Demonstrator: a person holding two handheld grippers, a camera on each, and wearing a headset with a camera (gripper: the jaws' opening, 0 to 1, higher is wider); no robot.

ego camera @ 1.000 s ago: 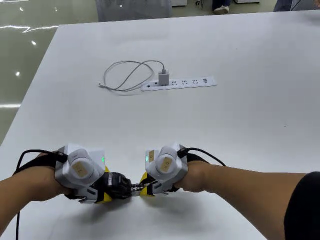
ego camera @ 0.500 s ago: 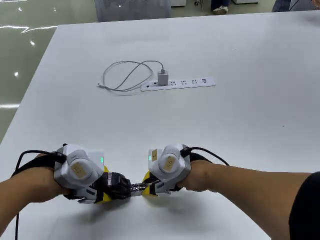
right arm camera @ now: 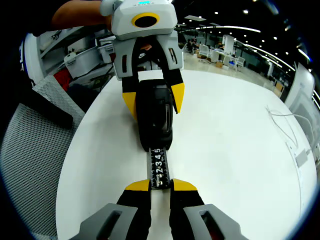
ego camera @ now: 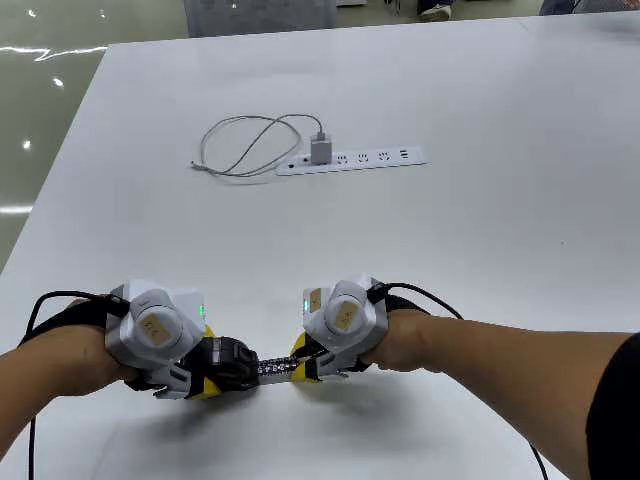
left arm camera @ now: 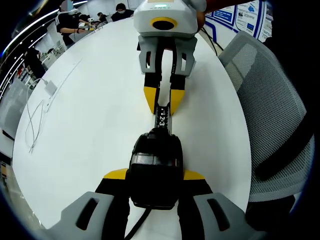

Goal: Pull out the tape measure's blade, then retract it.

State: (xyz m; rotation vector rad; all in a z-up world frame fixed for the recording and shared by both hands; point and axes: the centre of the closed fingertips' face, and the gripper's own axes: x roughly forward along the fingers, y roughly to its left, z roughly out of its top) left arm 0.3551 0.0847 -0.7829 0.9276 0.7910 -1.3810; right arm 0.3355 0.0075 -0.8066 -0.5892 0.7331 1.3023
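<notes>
Head view puts the black plastic tape measure case (ego camera: 232,362) at the near edge of the white workbench (ego camera: 400,250), clamped in the left gripper (ego camera: 210,378) to anchor it. The right gripper (ego camera: 303,368) pinches the tip of the black blade with white numerals (ego camera: 275,367). Only a short length is out, up to about the 5 mark, so the pull looks barely begun.

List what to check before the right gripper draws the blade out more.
1. Left gripper clamped on the tape measure case: ok.
2. Right gripper shut on the blade end: ok.
3. Blade straight between case and jaws, no kink: ok.
4. Case resting on the white table: cannot tell.
5. Power strip and white cable far from the pull line: ok.
6. Blade lock released: cannot tell.
</notes>
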